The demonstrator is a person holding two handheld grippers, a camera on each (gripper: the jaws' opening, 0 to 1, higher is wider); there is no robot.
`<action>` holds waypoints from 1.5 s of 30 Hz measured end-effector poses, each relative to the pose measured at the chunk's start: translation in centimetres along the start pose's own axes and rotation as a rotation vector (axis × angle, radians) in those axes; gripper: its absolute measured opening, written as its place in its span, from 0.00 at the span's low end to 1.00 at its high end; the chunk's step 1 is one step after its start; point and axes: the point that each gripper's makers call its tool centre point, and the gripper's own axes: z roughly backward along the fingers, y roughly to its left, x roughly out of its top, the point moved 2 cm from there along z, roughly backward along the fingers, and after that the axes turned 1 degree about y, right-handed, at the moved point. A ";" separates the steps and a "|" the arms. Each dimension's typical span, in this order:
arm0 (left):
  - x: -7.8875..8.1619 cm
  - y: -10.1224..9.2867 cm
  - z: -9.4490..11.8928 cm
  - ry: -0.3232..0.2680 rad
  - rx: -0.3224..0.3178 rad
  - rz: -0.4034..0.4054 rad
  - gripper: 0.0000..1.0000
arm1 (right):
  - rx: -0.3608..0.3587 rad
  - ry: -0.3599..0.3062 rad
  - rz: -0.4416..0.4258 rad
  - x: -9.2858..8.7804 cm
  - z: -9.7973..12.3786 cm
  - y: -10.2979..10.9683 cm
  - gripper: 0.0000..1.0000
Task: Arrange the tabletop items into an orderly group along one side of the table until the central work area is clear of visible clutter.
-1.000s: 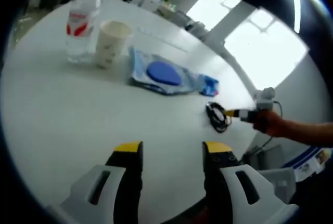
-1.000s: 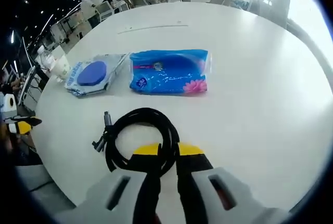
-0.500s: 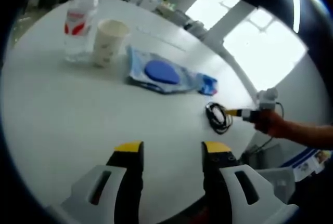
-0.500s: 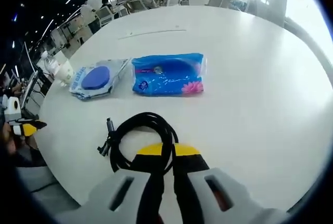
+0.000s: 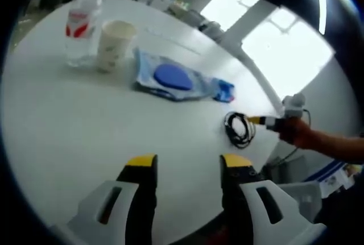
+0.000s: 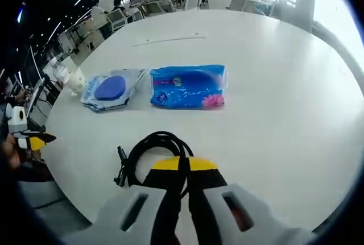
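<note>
The right gripper (image 6: 181, 164) is clamped on the coiled cable (image 6: 152, 153), near the table (image 6: 284, 86) edge — the moving step, I judge. The left gripper (image 5: 182, 162) hangs open (idle). Next: carry the cable beside the tissue pack (image 6: 187, 86) and wipes (image 6: 108, 90).

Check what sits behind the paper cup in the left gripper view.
A clear water bottle with a red label stands just behind the paper cup, beside it on the white table. The cup hides part of the bottle's side; whether they touch cannot be told.
</note>
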 end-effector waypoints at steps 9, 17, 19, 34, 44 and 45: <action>0.0 -0.2 0.0 -0.001 -0.006 -0.003 0.41 | 0.011 -0.004 0.021 0.5 0.2 1.0 0.02; 0.2 -0.4 0.1 -0.011 -0.007 -0.005 0.41 | 0.005 -0.007 0.043 0.7 0.6 1.5 0.02; 0.3 -0.4 0.2 -0.013 -0.007 -0.007 0.41 | 0.005 -0.005 0.048 0.7 0.6 1.6 0.02; 0.4 -0.5 0.6 -0.029 -0.007 0.000 0.41 | 0.010 -0.002 0.091 1.2 0.6 3.0 0.02; 0.4 -0.4 0.7 -0.030 -0.009 -0.001 0.41 | 0.014 0.000 0.133 1.8 0.4 3.5 0.02; 0.5 -0.4 0.6 -0.030 -0.009 -0.001 0.41 | 0.014 0.001 0.132 1.8 0.3 3.6 0.02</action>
